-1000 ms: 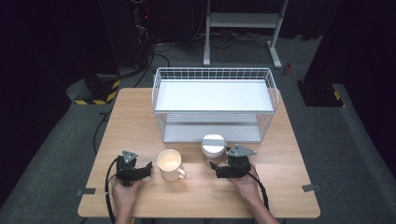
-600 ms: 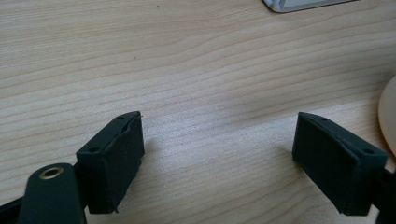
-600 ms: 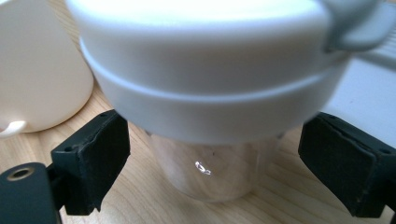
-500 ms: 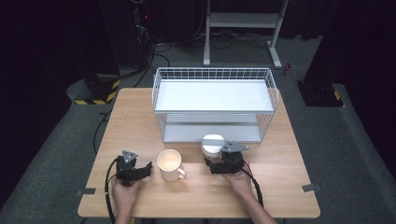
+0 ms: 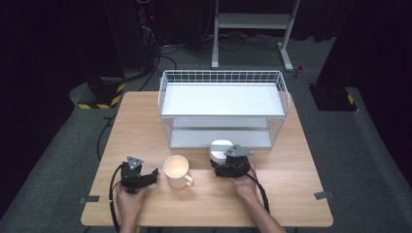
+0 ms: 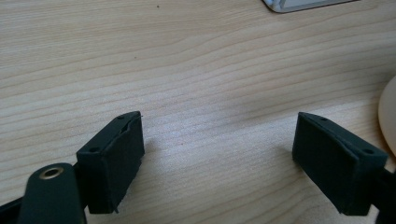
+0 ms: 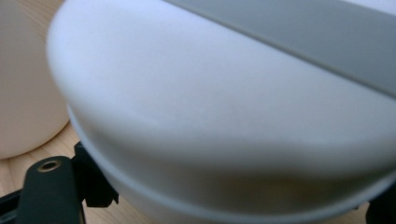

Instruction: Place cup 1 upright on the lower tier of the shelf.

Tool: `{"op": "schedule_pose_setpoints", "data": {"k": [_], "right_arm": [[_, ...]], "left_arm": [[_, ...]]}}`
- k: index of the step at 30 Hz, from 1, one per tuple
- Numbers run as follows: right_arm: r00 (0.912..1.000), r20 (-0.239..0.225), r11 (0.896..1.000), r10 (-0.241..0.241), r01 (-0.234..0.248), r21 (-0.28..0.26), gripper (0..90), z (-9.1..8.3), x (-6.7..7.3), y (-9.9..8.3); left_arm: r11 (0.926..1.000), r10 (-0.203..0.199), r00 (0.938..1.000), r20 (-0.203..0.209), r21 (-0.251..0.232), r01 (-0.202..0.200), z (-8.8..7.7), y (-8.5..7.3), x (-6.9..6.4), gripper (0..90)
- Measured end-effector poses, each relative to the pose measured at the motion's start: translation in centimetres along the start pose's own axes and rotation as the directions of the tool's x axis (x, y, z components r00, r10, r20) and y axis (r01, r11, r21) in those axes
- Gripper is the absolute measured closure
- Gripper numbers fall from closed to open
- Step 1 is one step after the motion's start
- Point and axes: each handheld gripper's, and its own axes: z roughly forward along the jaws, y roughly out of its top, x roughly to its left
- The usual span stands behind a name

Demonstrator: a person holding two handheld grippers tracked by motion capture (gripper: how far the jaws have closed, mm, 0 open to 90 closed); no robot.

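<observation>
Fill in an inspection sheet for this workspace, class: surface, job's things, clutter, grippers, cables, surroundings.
Surface: wooden table, bare wood around the items.
Job's things: cream mug upright; white round container in front of the white wire rack.
Clutter: nothing seen.
Grippers: left hand-held gripper open over bare wood; right hand-held gripper up against the container, jaws open around it.
Cables: one trails from each gripper toward the person.
Surroundings: dark floor, hazard-striped block, metal stand.

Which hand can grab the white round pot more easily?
The right. Its hand-held gripper is already right up against the white round pot, which sits between its jaws. The left hand-held gripper rests open on bare table, beyond the cream mug.
</observation>
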Motion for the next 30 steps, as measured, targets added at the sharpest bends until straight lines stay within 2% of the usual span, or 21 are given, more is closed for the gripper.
{"op": "schedule_pose_setpoints", "data": {"k": [10, 15, 19, 28, 30], "right_arm": [[1.0000, 0.000, 1.000, -0.008, 0.008, -0.004, 18.4, -0.1, 0.0, 0.0], [0.9998, 0.015, 1.000, 0.009, -0.009, -0.013, 18.4, -0.7, -0.5, 0.0], [0.9995, 0.029, 1.000, -0.013, 0.013, -0.019, 18.4, -1.3, -0.9, 0.4], [0.9965, 0.058, 0.998, 0.060, -0.060, -0.007, 18.5, -2.2, -2.7, 1.0], [0.9966, 0.070, 0.999, 0.042, -0.041, -0.008, 18.5, -2.5, -3.1, 1.2]], "left_arm": [[1.0000, 0.002, 1.0000, -0.003, -0.002, -0.002, 0.0, 0.0, 0.0, 17.6], [1.0000, 0.002, 1.0000, -0.004, -0.002, -0.002, 0.0, 0.0, 0.0, 17.6], [1.0000, 0.001, 1.0000, -0.004, -0.003, -0.001, 0.0, 0.0, 0.0, 17.6], [0.9999, -0.010, 0.9999, -0.008, -0.005, 0.010, 0.0, 0.0, 0.1, 18.9], [0.9999, -0.011, 0.9999, -0.010, -0.008, 0.011, 0.0, 0.0, 0.1, 19.3]]}}
